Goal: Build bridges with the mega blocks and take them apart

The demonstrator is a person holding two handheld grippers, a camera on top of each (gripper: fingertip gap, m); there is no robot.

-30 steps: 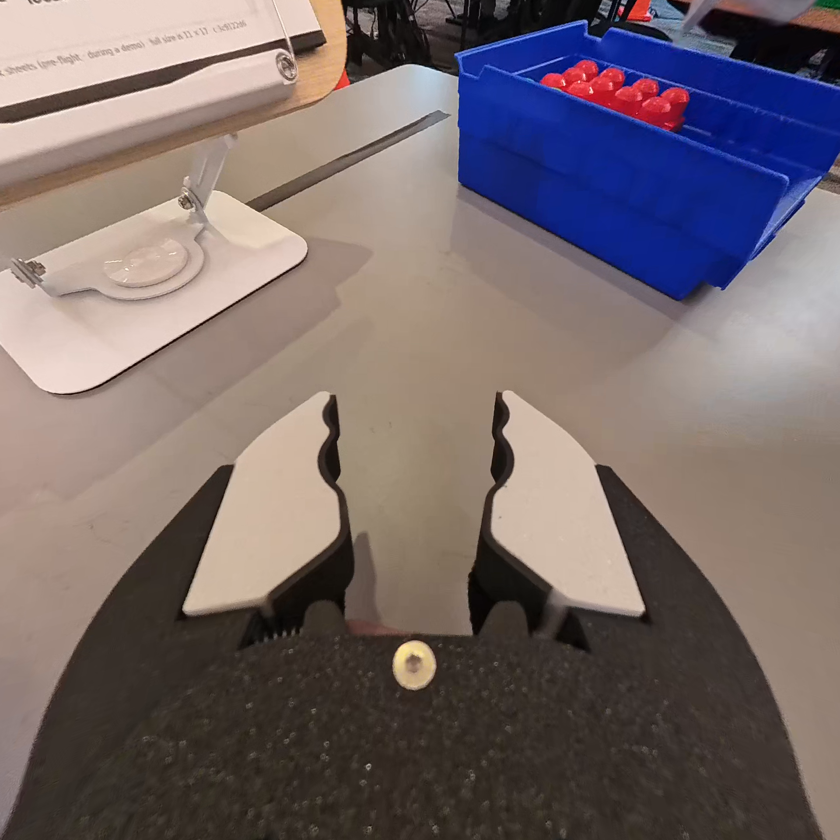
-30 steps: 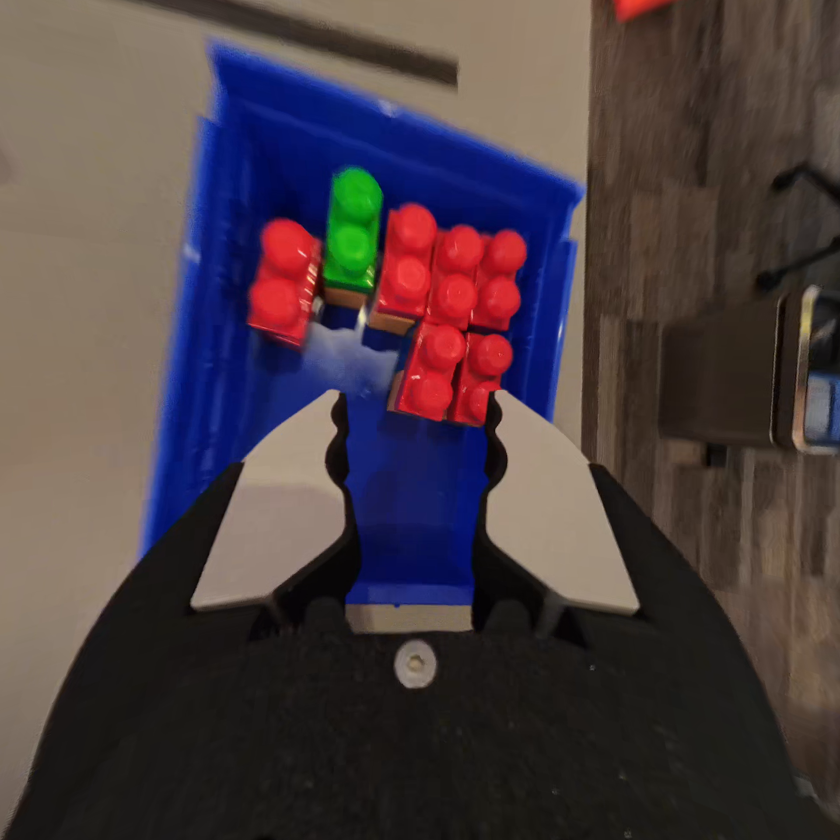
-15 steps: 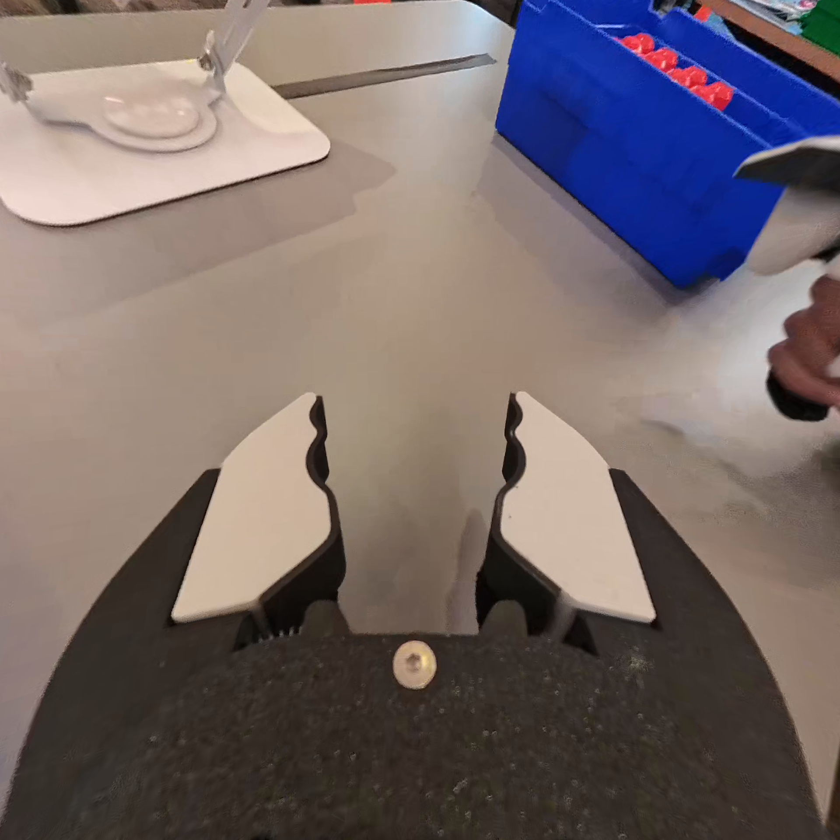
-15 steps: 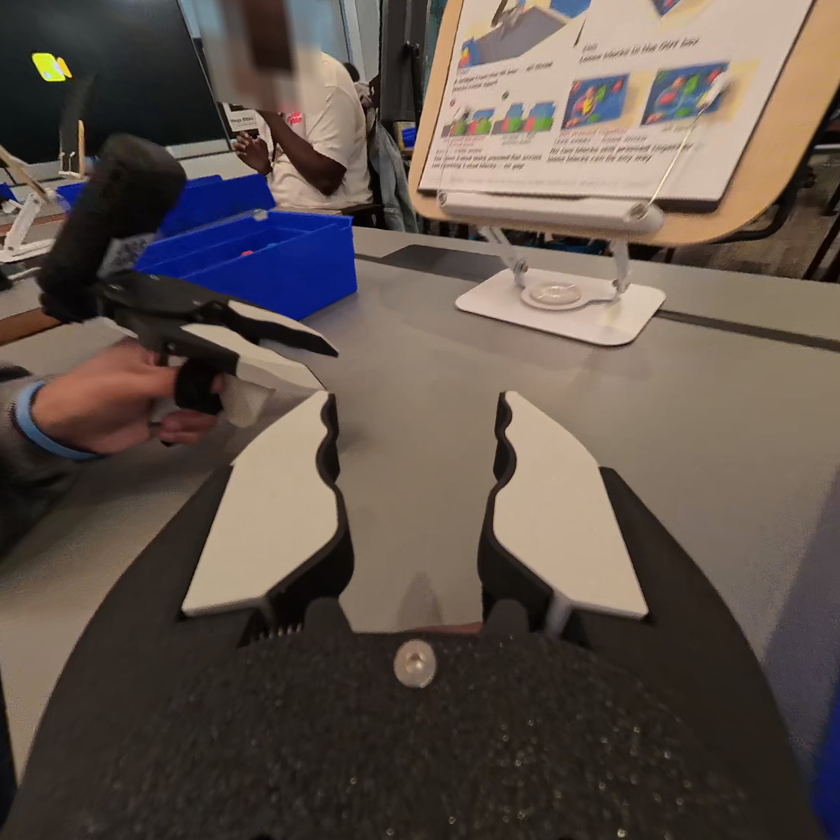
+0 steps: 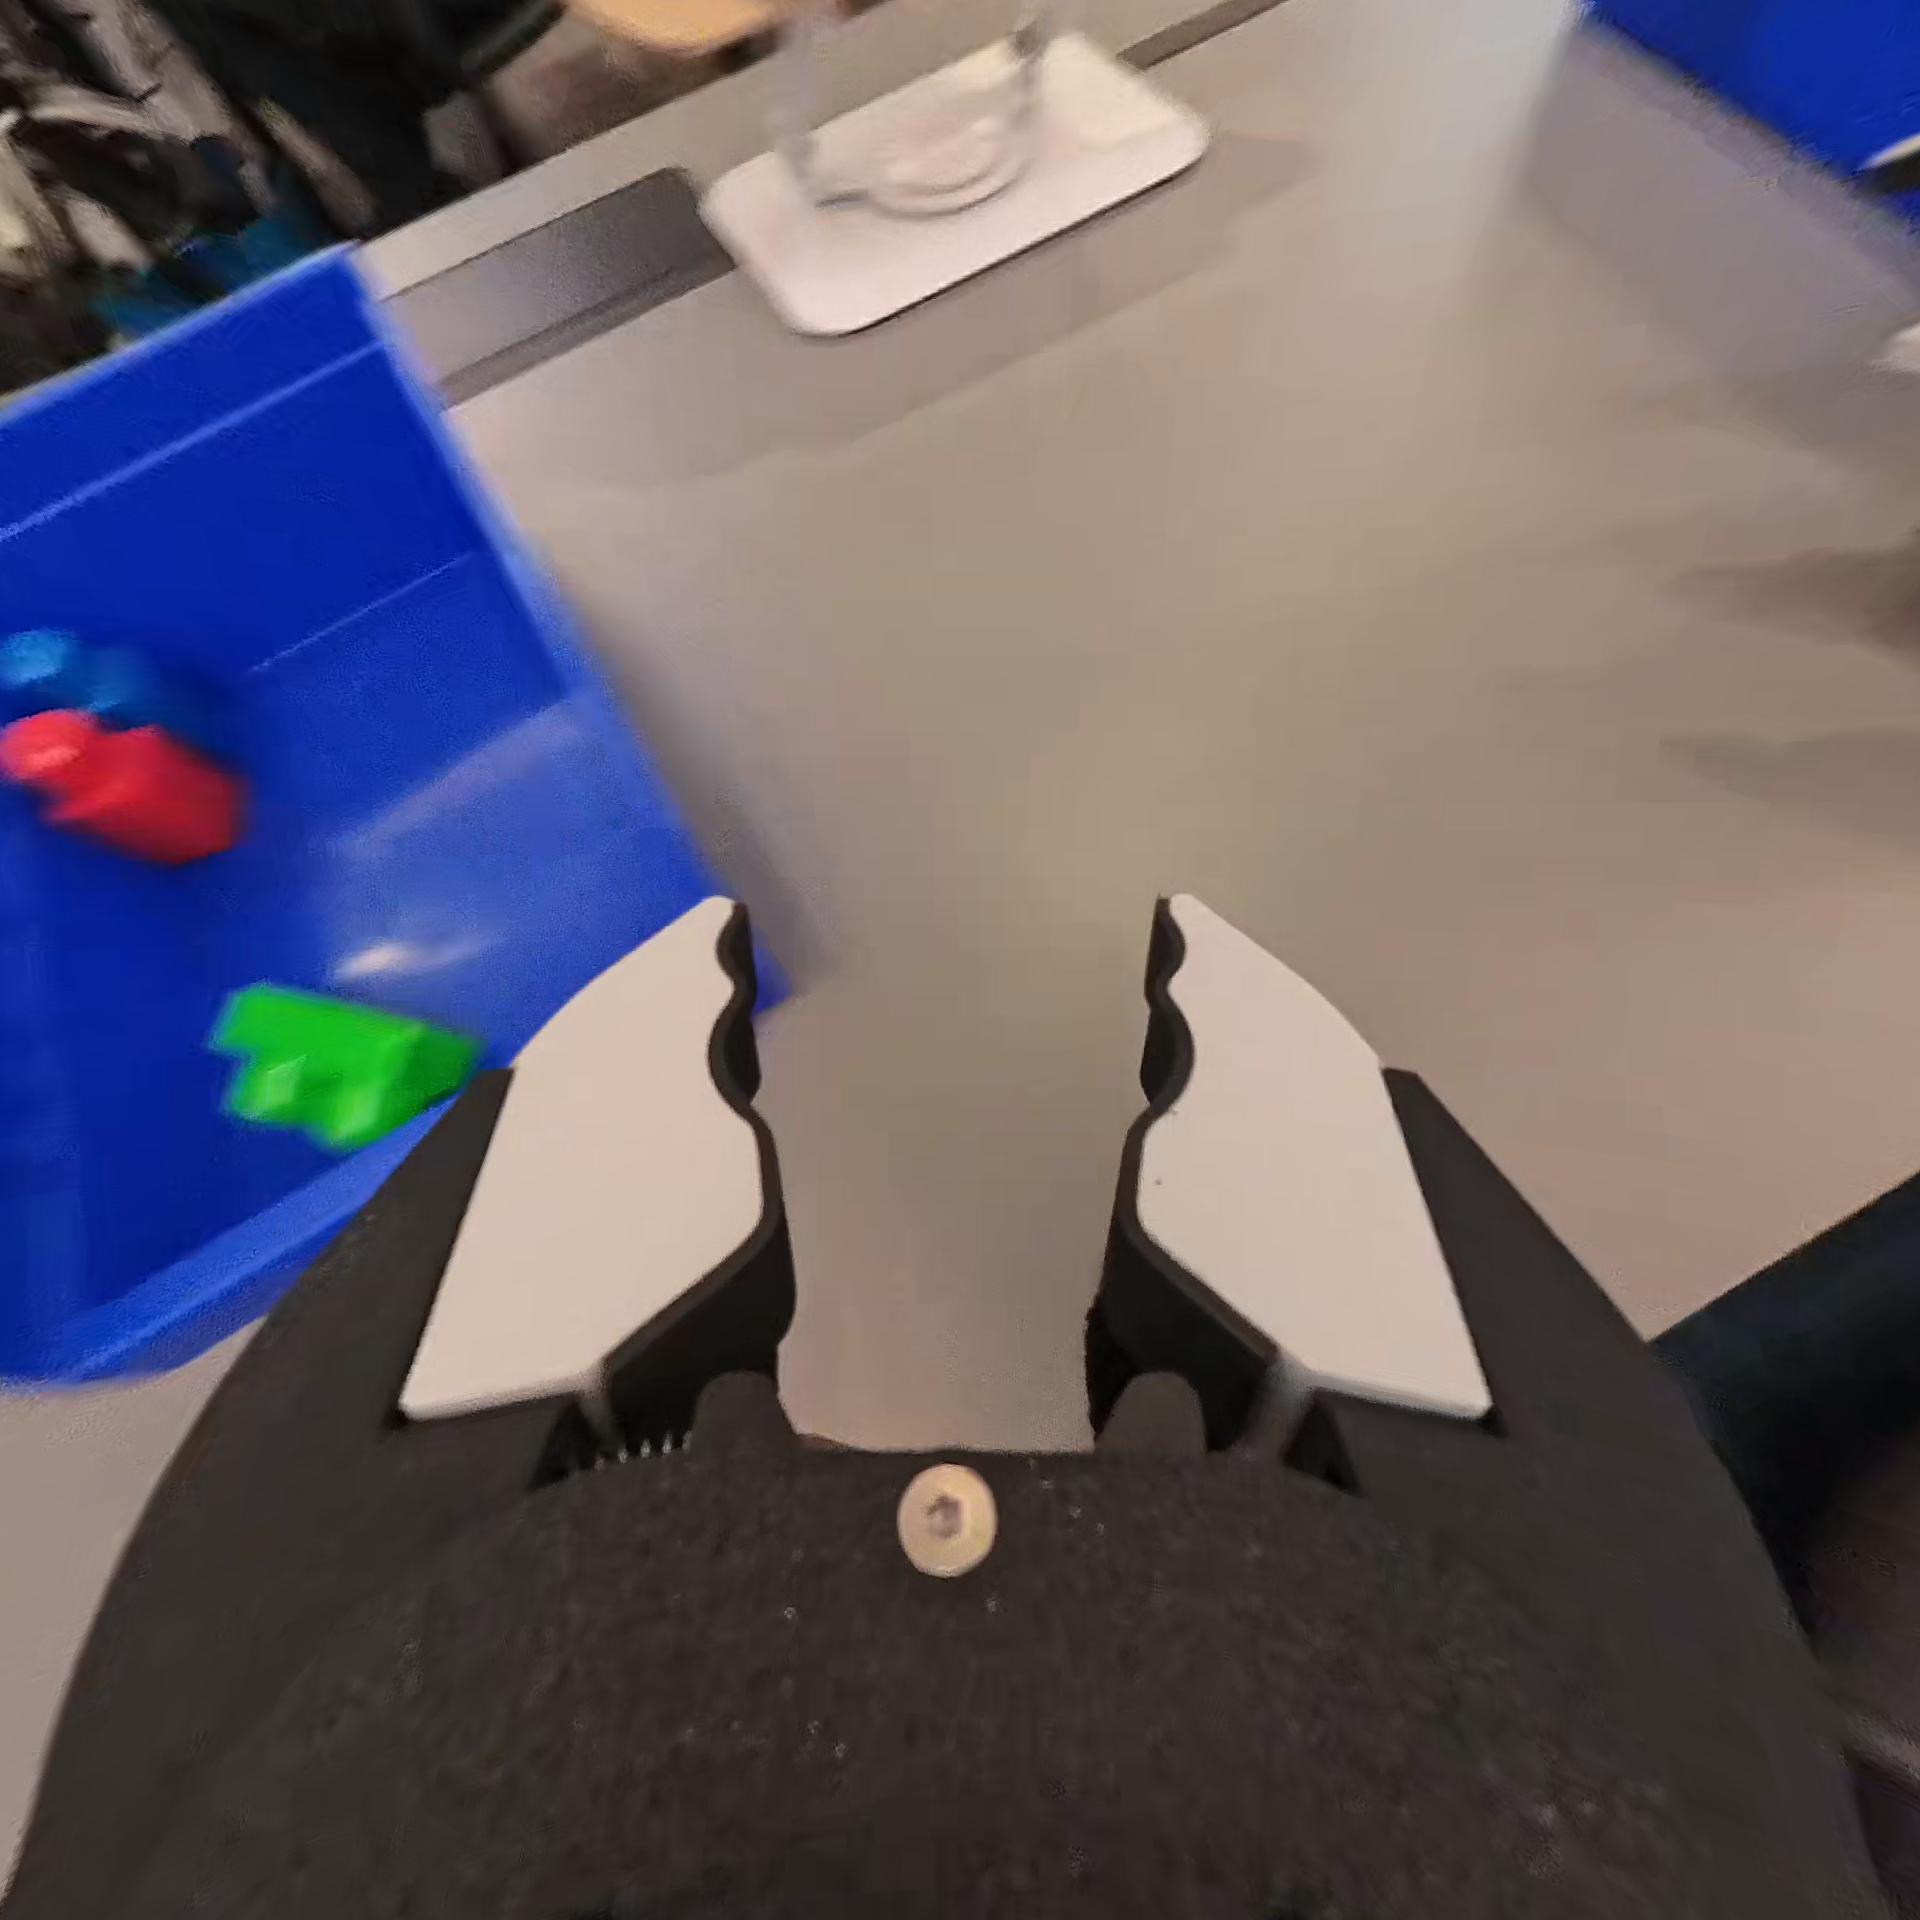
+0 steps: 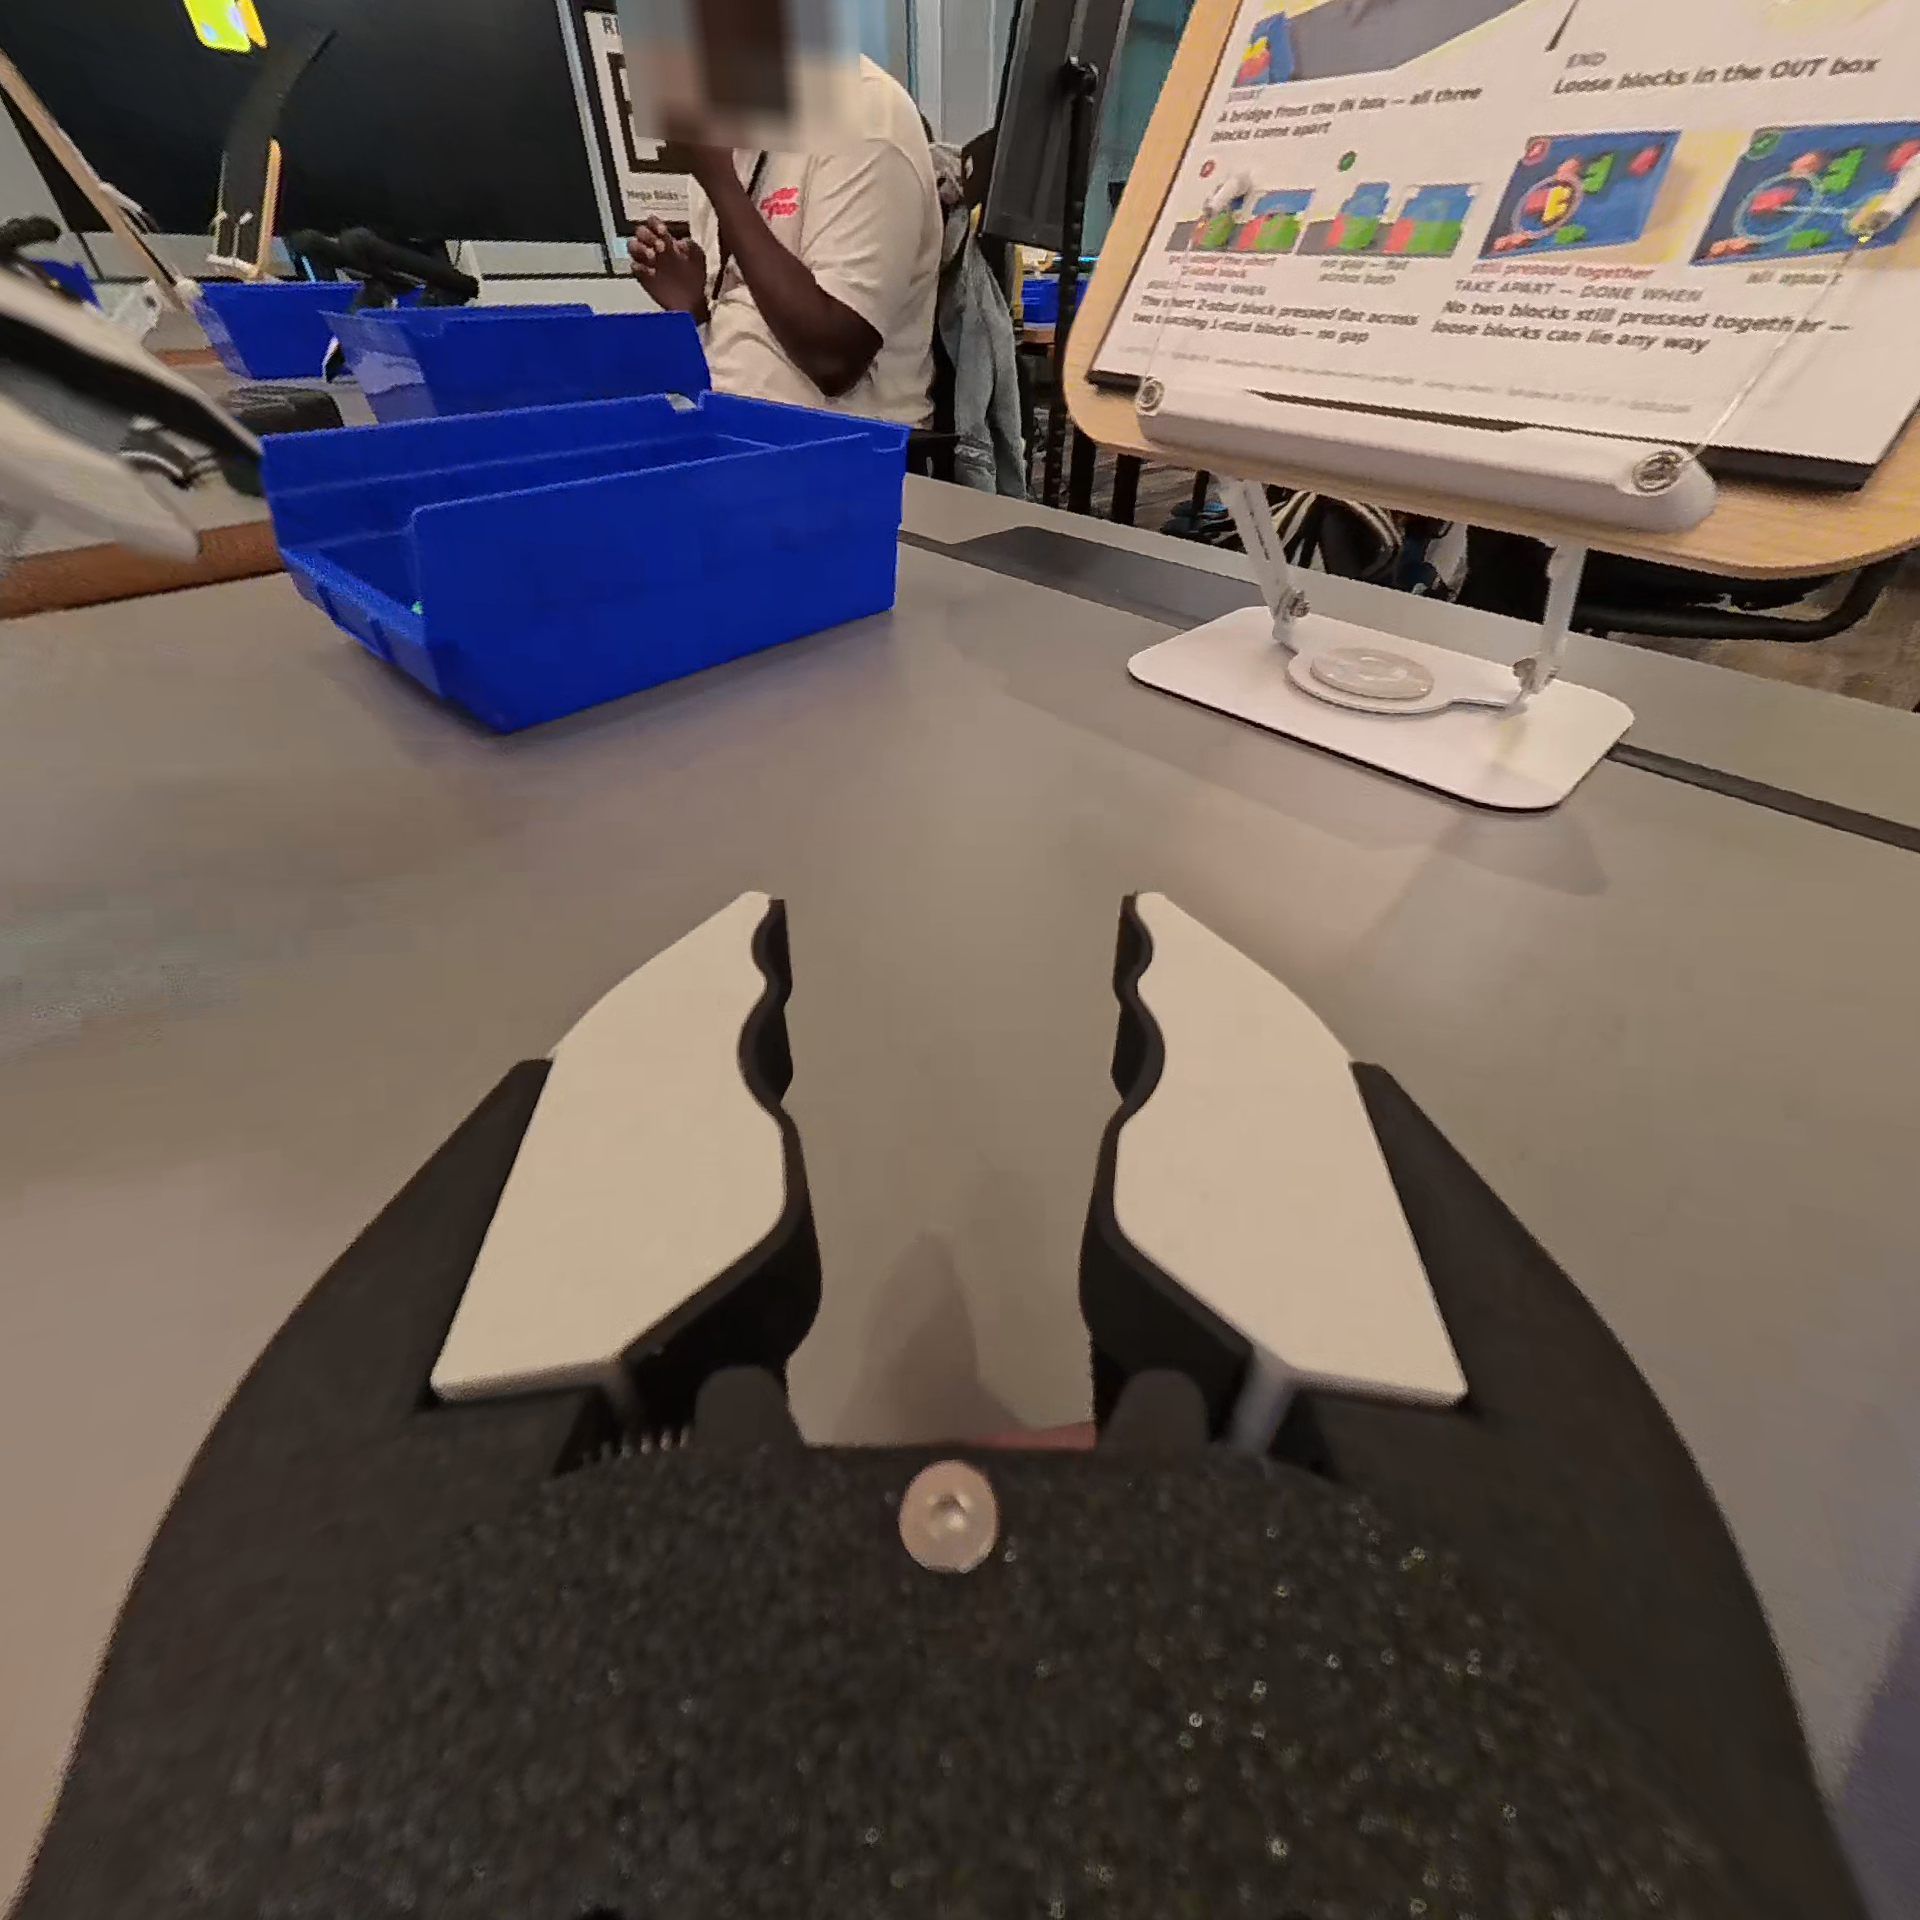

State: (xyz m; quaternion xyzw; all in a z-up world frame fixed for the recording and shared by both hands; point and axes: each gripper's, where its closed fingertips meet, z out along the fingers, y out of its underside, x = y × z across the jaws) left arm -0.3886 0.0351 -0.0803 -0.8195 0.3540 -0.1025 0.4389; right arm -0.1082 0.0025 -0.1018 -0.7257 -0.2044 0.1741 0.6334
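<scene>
From my right tongs, the bin (image 6: 623,540) sits on the table (image 6: 935,810) ahead to the left, the stand (image 6: 1382,696) ahead to the right. From my left tongs, three blocks (image 5: 332,1070) lie in the bin (image 5: 436,644) at left, the stand's base (image 5: 956,177) beyond it.

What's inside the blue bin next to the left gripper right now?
The blue bin holds a green block, a red block and a blue block. The picture's left edge cuts off the rest.
</scene>
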